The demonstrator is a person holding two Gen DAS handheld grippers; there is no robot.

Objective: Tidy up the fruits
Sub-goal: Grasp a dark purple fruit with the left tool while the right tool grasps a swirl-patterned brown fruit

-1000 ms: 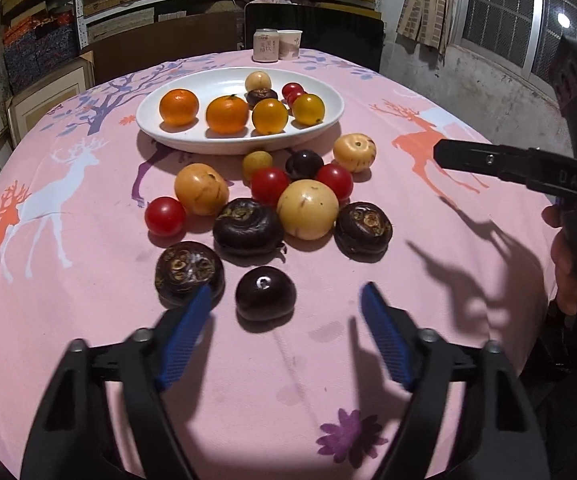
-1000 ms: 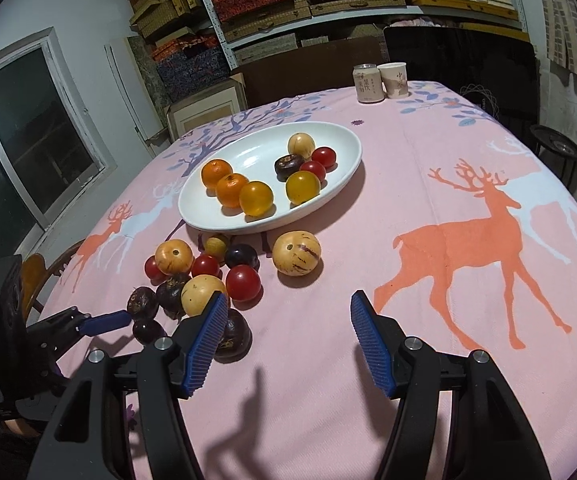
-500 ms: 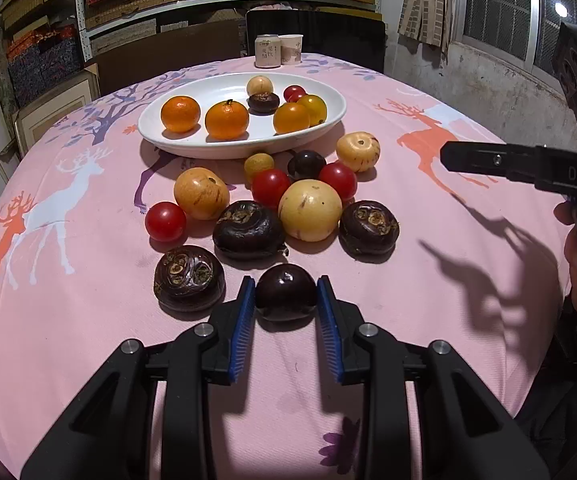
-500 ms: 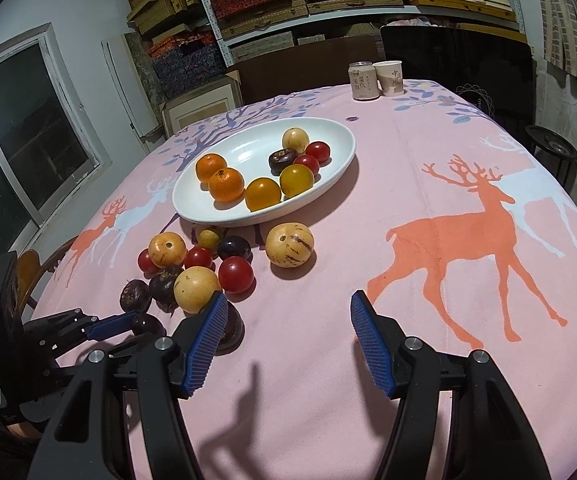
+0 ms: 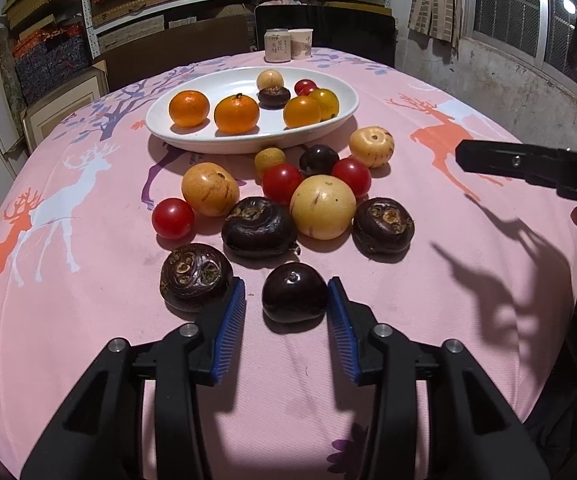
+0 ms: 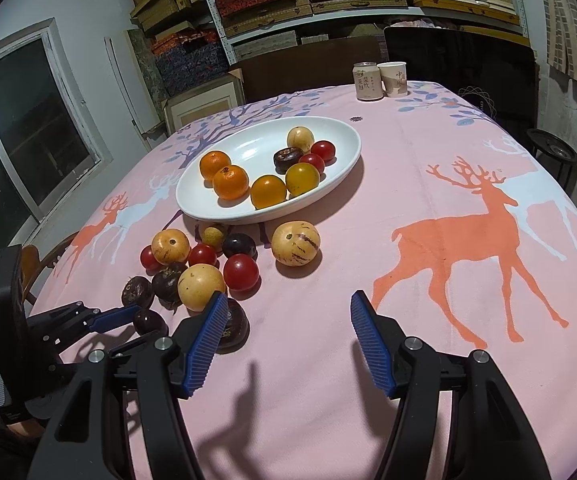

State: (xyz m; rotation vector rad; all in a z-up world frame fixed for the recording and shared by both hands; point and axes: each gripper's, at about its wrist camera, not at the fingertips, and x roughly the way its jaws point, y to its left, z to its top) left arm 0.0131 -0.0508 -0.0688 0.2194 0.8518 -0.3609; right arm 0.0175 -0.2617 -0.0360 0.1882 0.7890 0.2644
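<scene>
The left gripper (image 5: 286, 312) sits low over the desk (image 5: 468, 340) with its blue-padded fingers (image 5: 230, 322) spread either side of a small dark plum (image 5: 294, 298). The right pad looks to be touching or just beside the fruit's flank; a gap shows on the left pad's side, so the plum is bracketed but not pinched. It lies on the pink deer-print cloth between the fingertips, the nearest piece of the loose cluster, which probably explains why it is taken first: nothing stands in the way of the approach.

Just beyond the left fingertip rests a water chestnut (image 5: 195, 276), close enough that closing could nudge it. Farther ahead lie two more water chestnuts, pale melons, red tomatoes and another plum. Past them is the white oval plate (image 5: 248, 145) with oranges and smaller fruits on it, likely the plum's destination.

The right gripper (image 6: 284, 338) hovers apart on the right, its fingers spread wide around nothing above bare cloth, seemingly waiting clear.
</scene>
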